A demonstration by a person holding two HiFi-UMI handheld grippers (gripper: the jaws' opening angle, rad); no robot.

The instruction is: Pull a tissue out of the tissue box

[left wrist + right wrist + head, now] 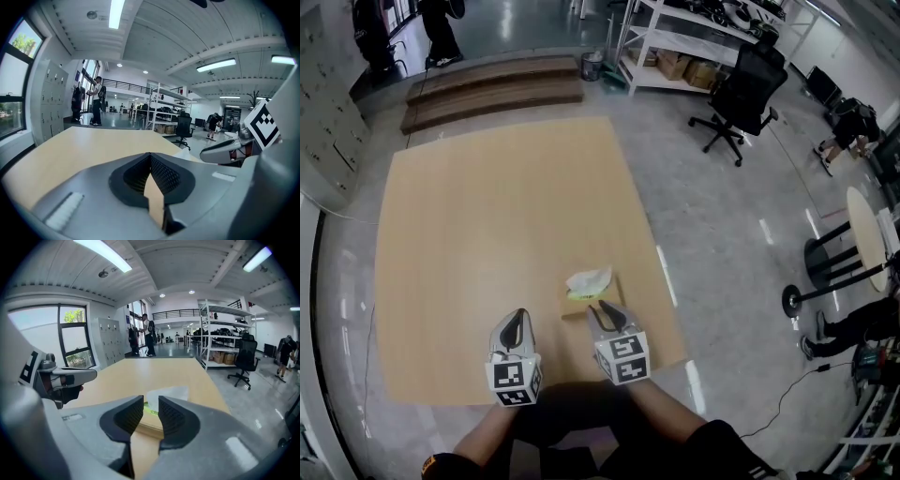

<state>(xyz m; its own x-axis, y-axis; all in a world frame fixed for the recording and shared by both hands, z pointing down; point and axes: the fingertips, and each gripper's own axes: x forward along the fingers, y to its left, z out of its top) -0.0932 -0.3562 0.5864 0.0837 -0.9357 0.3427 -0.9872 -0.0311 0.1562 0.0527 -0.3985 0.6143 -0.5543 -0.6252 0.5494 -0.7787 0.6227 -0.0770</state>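
Observation:
A low tissue box (581,296) with a green label lies near the front right of the wooden table (487,216). A white tissue (589,279) sticks up out of it. My right gripper (602,311) sits just short of the box and points at it. Its jaws are open with nothing between them, and the tissue (166,393) and the box (152,425) show beyond my right gripper (150,411). My left gripper (517,325) hovers to the left of the box, well apart from it. In the left gripper view my left gripper (150,157) is shut, fingertips touching, holding nothing.
The table's right edge (661,281) runs close to the box, with grey floor beyond it. A black office chair (741,94) and white shelving (694,37) stand at the back right. A stand with a round base (825,281) is at the far right.

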